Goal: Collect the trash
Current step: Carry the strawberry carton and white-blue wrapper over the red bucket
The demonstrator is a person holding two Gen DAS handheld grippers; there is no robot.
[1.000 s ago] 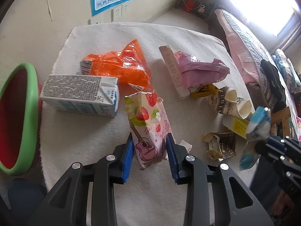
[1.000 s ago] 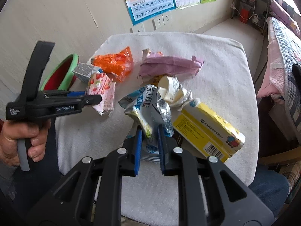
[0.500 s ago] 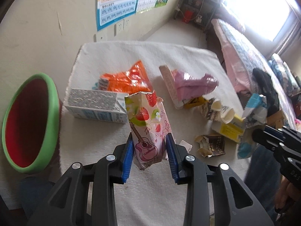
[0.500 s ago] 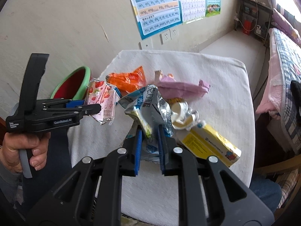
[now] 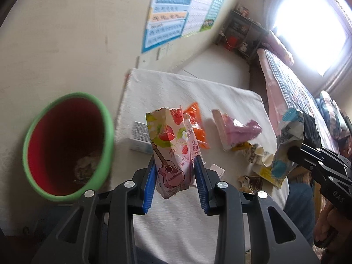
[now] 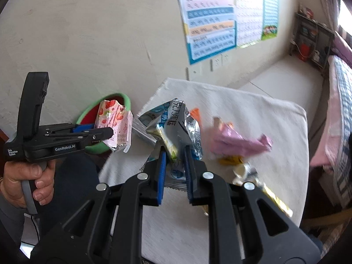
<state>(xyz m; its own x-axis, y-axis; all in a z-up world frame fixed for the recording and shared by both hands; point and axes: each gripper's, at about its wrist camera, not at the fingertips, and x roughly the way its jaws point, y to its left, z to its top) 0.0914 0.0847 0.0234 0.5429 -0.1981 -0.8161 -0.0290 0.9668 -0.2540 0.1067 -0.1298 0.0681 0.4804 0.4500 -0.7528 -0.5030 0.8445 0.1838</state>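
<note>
Left gripper (image 5: 175,171) clamps strawberry carton (image 5: 170,147), just right of green-rimmed bin (image 5: 66,145). Right gripper (image 6: 173,162) clamps silver-blue wrapper (image 6: 176,123), farther right, above table (image 6: 253,114).

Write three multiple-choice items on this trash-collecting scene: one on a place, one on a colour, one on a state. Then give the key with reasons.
1. Where is the bin?
A. left of the table
B. on the bed
C. on the table

2. What colour is the bin's rim?
A. blue
B. green
C. yellow

3. What is the left gripper doing?
A. hanging open
B. clamping the strawberry-print carton
C. clamping the orange wrapper

Key: 1 A, it stands beside the table's left edge. 2 B, green rim around a red inside. 3 B, both blue pads press the carton's sides.
</note>
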